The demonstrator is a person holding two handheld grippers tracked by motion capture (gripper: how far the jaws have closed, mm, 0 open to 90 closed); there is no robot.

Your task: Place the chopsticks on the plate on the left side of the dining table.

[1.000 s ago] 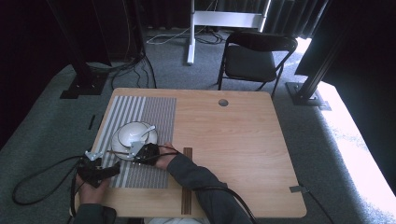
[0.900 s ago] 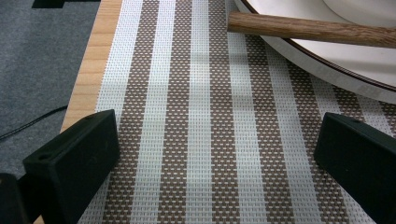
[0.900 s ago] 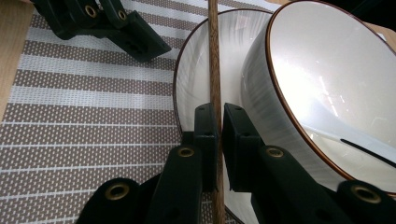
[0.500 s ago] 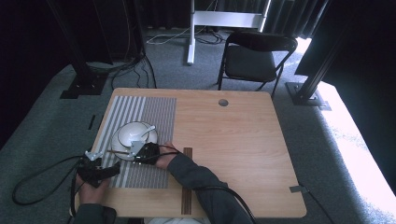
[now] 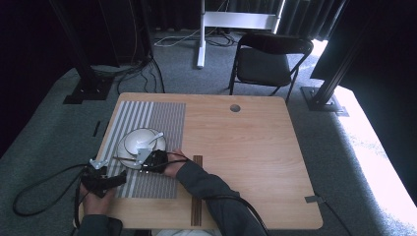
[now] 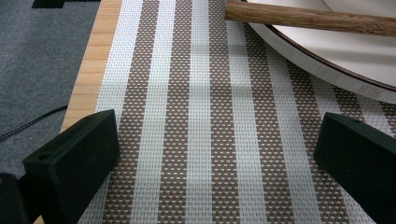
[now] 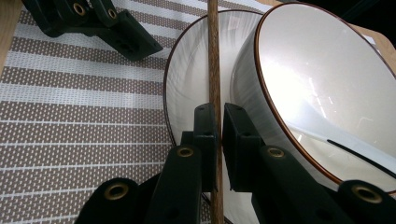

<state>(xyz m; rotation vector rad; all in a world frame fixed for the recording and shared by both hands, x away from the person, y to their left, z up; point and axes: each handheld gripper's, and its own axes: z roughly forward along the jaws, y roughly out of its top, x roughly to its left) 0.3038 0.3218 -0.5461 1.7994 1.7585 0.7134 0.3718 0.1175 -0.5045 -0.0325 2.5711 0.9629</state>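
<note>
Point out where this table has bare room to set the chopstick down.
The wood right of the striped placemat, from the dark strip across to the far edge by the round hole, lies bare. It is crowded at the placemat's near left, where the plate, bowl, left claw and right claw gripping the chopstick gather.

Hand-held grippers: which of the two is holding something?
The right hand-held gripper: its jaws pinch a thin brown wooden chopstick over the white round plate. The left hand-held gripper is open over the brown-and-white striped mat.
</note>
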